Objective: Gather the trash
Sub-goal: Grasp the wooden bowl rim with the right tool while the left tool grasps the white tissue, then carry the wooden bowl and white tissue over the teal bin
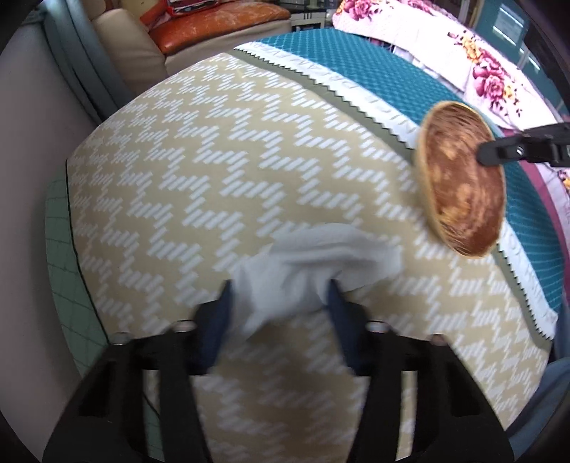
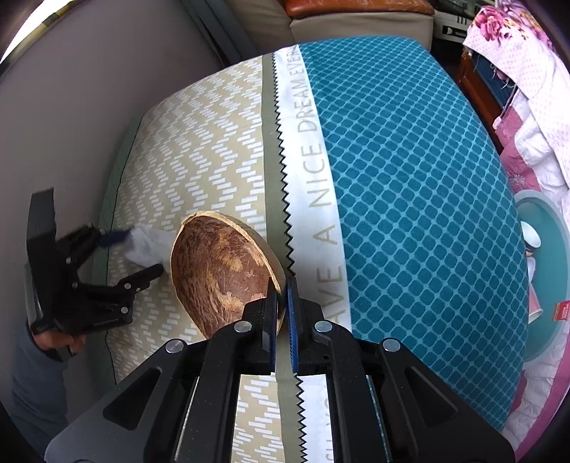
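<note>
Tissue [image 1: 313, 263], crumpled and white, lay on the beige zigzag part of the bedspread [image 1: 221, 171], just to the left of the wooden bowl [image 1: 463, 178]. The left gripper [image 1: 279, 290] stood open around it, one blue pad on each side of the wad, the near part of the paper between them; whether the pads already touched the paper could not be told. The right gripper [image 2: 282, 288] was clamped on the rim of the bowl, holding it tilted above the bedspread where the sawtooth stripe [image 2: 281, 178] runs beside the band of lettering. Likely faults from here: closing on only a loose fold would let the tissue unfurl or tear free on lifting; pads pressed too low might pinch the bedspread along with the paper; and the tilted bowl, held by its edge alone, could swing or slip in the clamp, so that the tissue missed it or fell out. Beyond the bowl lay the teal diamond-patterned part of the bedspread, then a flowered quilt [image 1: 491, 71]; a cushioned chair [image 1: 199, 32] stood beyond the far end. Nothing lay between tissue and bowl.
</note>
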Action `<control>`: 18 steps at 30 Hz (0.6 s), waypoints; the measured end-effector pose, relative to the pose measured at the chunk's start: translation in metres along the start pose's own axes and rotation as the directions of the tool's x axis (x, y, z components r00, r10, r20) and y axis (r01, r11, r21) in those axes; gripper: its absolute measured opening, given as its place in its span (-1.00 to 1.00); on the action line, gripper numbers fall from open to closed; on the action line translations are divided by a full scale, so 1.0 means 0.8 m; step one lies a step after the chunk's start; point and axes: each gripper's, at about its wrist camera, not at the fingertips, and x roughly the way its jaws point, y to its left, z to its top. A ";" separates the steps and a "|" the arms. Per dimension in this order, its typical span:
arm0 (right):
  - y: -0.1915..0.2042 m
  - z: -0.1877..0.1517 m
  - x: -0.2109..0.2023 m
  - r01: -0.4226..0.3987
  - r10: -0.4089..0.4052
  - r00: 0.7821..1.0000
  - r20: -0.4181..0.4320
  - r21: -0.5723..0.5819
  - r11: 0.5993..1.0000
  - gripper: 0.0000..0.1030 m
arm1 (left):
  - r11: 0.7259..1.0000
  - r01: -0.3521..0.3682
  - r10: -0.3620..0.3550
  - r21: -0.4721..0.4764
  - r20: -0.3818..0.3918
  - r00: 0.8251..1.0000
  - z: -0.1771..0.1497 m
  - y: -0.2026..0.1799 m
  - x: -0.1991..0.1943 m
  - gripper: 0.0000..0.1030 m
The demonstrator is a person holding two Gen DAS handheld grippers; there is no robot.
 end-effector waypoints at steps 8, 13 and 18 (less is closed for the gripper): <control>-0.016 -0.001 -0.031 -0.028 0.028 0.999 0.040 0.010 1.000 -0.89 | 0.989 0.027 -0.024 -0.143 0.020 0.999 -0.013 -0.054 -0.013 -0.73; -0.054 -0.013 -0.069 -0.061 0.056 0.994 0.097 0.059 0.996 -0.89 | 0.975 0.032 -0.021 -0.219 0.053 0.998 -0.006 -0.086 -0.039 -0.73; -0.088 -0.029 -0.106 -0.084 0.066 0.986 0.153 0.116 0.990 -0.89 | 0.980 0.017 0.002 -0.196 0.097 0.995 0.018 -0.124 -0.067 -0.73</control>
